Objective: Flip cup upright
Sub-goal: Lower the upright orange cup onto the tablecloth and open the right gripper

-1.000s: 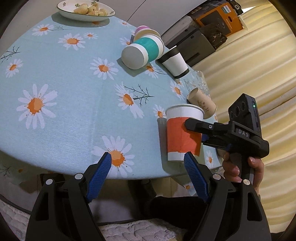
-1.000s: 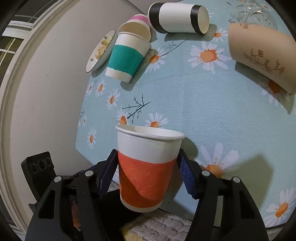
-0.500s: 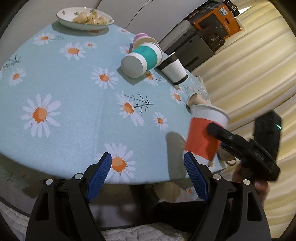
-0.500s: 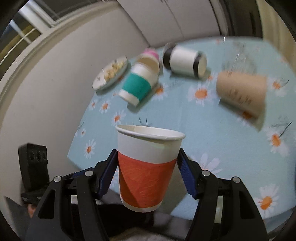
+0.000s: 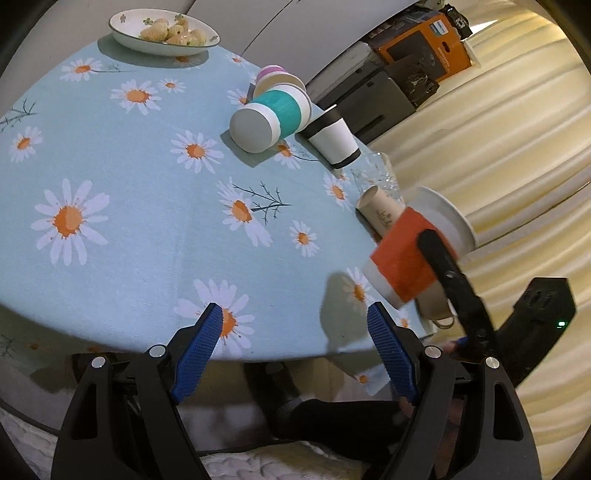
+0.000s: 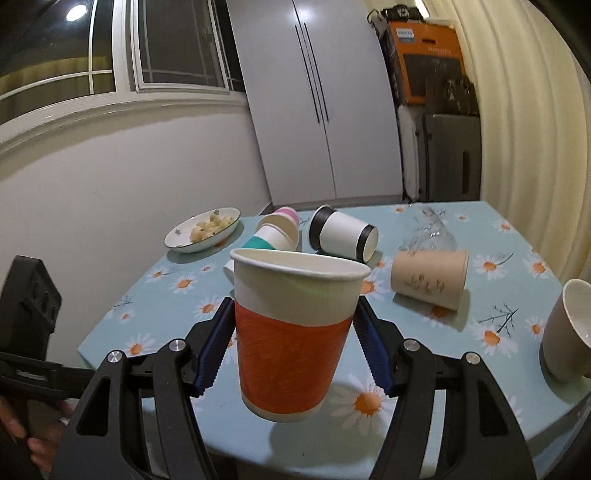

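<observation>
My right gripper [image 6: 291,350] is shut on an orange-and-white paper cup [image 6: 295,332], mouth up, held above the front edge of the daisy tablecloth table [image 6: 509,406]. In the left wrist view the same cup [image 5: 410,258] hangs tilted, mouth up and to the right, over the table's right edge, with the right gripper's finger across it. My left gripper [image 5: 295,347] is open and empty over the table's near edge, left of the cup.
Lying on their sides are a teal cup [image 5: 273,118], a pink cup [image 5: 271,74], a black-and-white cup [image 5: 332,142], a tan cup [image 6: 430,280] and a glass [image 6: 430,232]. A beige mug [image 6: 567,332] stands at right. A snack dish [image 5: 164,31] sits far back.
My right gripper has lifted the orange cup off the table and carried it right, tilting outward. Its view has swung up from the tabletop towards the room. My left gripper stayed open.
</observation>
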Action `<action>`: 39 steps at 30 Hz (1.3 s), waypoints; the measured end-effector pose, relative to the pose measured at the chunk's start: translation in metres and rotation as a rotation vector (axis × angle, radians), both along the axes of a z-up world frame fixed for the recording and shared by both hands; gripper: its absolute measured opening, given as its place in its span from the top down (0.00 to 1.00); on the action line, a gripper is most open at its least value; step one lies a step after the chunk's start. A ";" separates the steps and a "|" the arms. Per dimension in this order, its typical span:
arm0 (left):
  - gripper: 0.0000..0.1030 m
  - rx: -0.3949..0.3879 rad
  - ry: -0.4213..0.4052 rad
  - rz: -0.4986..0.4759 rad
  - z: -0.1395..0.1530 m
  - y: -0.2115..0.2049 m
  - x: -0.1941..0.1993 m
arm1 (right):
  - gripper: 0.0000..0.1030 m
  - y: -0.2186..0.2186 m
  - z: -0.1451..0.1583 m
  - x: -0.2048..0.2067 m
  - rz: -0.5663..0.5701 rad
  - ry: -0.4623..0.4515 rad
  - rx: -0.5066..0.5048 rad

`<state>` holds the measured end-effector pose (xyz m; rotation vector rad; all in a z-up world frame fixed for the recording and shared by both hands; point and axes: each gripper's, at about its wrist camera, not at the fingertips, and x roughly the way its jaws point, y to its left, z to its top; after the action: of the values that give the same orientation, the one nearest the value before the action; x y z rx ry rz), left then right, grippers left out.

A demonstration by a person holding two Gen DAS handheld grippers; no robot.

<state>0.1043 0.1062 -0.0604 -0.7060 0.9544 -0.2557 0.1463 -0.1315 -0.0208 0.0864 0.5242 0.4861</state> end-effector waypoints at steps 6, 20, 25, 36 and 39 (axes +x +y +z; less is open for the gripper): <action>0.24 -0.005 -0.010 0.003 0.002 0.001 -0.004 | 0.37 0.011 -0.027 0.009 -0.017 -0.026 -0.055; 0.24 0.021 -0.034 0.035 0.008 0.004 -0.010 | 0.37 0.034 -0.055 -0.004 -0.039 -0.120 -0.178; 0.24 0.033 -0.042 0.042 0.010 0.005 -0.011 | 0.37 0.034 -0.057 -0.006 -0.039 -0.115 -0.184; 0.24 0.071 -0.071 0.064 0.016 0.006 -0.017 | 0.31 0.032 -0.059 -0.011 -0.028 -0.083 -0.184; 0.24 0.091 -0.067 0.063 0.015 0.005 -0.017 | 0.30 0.030 -0.056 -0.011 -0.023 -0.070 -0.173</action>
<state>0.0876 0.1108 -0.0455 -0.6395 0.8733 -0.1784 0.1349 -0.1020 -0.0772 -0.0899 0.4937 0.4185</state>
